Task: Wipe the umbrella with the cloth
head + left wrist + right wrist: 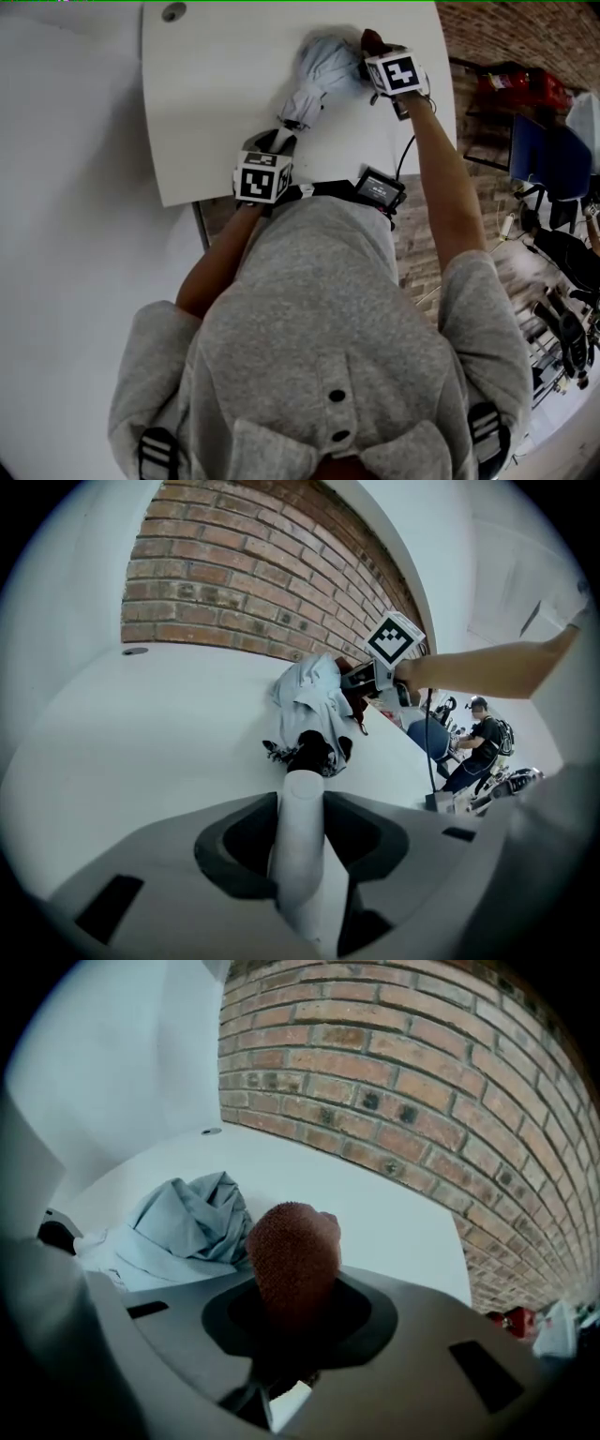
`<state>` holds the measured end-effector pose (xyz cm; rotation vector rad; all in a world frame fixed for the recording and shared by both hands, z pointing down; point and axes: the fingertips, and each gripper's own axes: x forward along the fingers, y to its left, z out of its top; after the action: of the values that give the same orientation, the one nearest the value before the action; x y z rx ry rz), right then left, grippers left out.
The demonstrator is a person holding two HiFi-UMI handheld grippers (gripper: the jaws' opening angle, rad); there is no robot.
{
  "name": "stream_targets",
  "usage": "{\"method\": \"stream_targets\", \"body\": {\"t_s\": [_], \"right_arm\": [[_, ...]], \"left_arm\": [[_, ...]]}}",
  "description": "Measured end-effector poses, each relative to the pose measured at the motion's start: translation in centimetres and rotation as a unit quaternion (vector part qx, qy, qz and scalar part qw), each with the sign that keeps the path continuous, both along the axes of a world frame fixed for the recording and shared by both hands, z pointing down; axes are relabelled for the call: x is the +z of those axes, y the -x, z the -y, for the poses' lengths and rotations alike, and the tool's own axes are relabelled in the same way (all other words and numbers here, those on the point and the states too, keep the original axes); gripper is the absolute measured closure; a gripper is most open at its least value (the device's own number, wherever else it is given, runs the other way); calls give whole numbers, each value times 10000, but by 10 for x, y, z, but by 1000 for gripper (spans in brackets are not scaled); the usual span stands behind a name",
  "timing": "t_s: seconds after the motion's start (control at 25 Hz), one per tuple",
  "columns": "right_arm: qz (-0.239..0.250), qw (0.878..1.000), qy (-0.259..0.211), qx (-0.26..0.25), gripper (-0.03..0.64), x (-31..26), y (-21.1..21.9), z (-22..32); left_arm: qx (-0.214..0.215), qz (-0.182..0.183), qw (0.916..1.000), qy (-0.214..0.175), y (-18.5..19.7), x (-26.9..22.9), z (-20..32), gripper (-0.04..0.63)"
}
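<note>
Head view: left tongs [277,142] pinch the white handle [298,855] of the folded pale blue umbrella [323,66]; right tongs [369,52] pinch a brown cloth [292,1246]. Hard rubbing could pull it loose.

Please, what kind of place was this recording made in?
Probably an indoor workshop or lab: a bare brick wall, a plain white table, and cluttered equipment off to one side.

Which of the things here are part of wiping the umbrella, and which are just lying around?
In use: umbrella, its handle clamped in the left gripper; cloth, held in the right gripper; table under them.
Not part of it: blue chair; brick wall; person in the background.
</note>
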<state>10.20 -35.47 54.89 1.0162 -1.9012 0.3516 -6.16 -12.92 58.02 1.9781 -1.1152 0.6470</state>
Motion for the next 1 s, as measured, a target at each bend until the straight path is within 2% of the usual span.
{"method": "stream_targets", "body": {"t_s": [0.2,0.4,0.64,1.0], "right_arm": [[420,9990,37,148,518,7,3,-15],[716,9974,44,88,518,8,14,-30],[1052,9939,-12,336,518,9,16,-37],[1345,9903,-65,338,518,7,19,-52]], "left_arm": [[12,9,10000,-10,1,3,0,439],[24,21,10000,-24,1,3,1,439],[31,23,10000,-19,0,3,2,439],[82,13,10000,-9,-1,6,1,439]]}}
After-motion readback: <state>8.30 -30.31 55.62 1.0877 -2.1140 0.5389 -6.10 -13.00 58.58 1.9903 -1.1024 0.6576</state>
